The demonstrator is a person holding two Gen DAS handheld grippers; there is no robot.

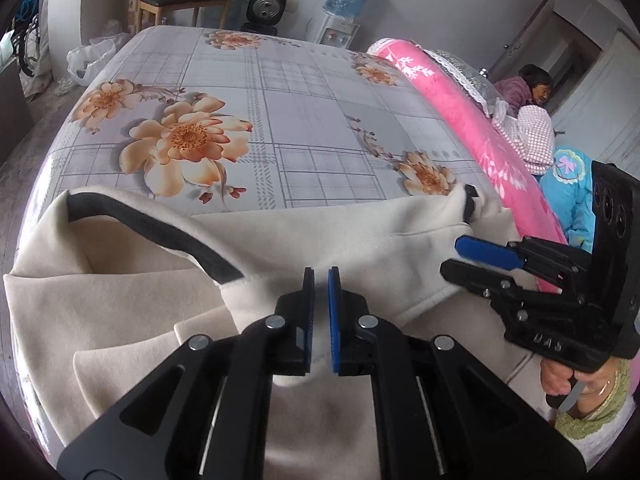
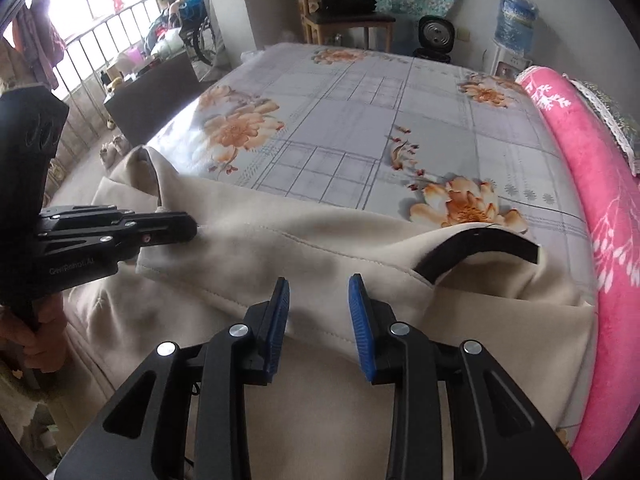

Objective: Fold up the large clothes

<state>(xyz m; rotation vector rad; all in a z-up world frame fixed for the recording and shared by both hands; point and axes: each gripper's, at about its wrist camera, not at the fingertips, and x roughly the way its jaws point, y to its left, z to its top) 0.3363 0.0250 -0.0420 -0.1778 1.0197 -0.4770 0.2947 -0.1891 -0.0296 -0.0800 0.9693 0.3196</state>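
A cream garment (image 1: 132, 320) with a dark trim band (image 1: 160, 232) lies crumpled across the near end of the bed. My left gripper (image 1: 321, 276) is low over its middle, pads almost together, with a thin fold of cloth in the slit. In the right wrist view the left gripper (image 2: 192, 228) comes in from the left, its tips on a raised fold of the garment (image 2: 320, 380). My right gripper (image 2: 319, 280) stands open just above the cloth with nothing between its blue pads, left of the curled dark band (image 2: 480, 244). In the left wrist view the right gripper (image 1: 452, 256) sits at the garment's right edge.
The bed (image 1: 304, 120) has a grey checked sheet with orange flowers. A rolled pink blanket (image 1: 460, 120) runs along its right side, with blue clothing (image 1: 572, 192) beside it. A person (image 1: 532, 84) is behind the blanket. A chair (image 2: 348, 20), fan (image 2: 436, 36) and water dispenser (image 2: 512, 40) stand beyond.
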